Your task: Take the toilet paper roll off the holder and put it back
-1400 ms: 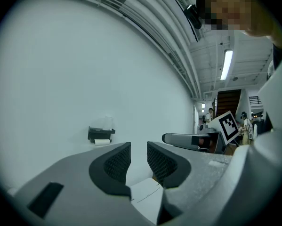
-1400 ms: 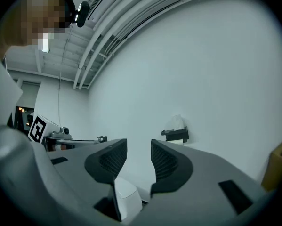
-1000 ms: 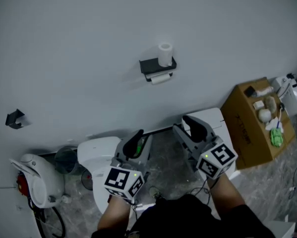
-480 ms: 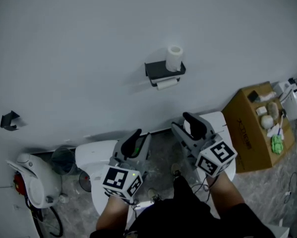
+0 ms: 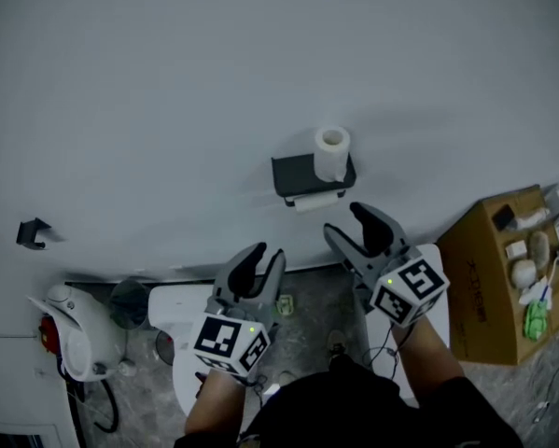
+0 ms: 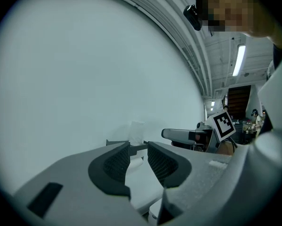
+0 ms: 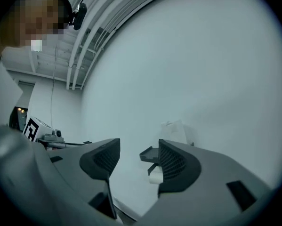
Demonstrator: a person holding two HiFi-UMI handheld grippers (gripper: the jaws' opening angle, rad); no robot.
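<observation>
A black wall holder [image 5: 298,174] carries a white toilet paper roll [image 5: 331,152] standing upright on its shelf. A second roll [image 5: 314,201] hangs under the shelf. My right gripper [image 5: 349,224] is just below the holder, apart from it. It is open, its jaws have just been opening, and nothing is between them. My left gripper [image 5: 263,258] is lower and to the left, open and empty. In the right gripper view the upright roll [image 7: 178,128] and the shelf [image 7: 149,153] show beyond the right gripper [image 7: 137,155]. In the left gripper view the roll [image 6: 136,132] stands ahead of the left gripper [image 6: 138,153].
A white toilet [image 5: 181,311] stands below the grippers, with a small bin [image 5: 130,299] and a white appliance [image 5: 83,329] to its left. A cardboard box [image 5: 489,278] with small items is at the right. A black hook [image 5: 34,233] is on the wall at the left.
Both grippers have moved forward toward the wall, and the holder now lies closer to them. The right jaws stand wider apart than before.
</observation>
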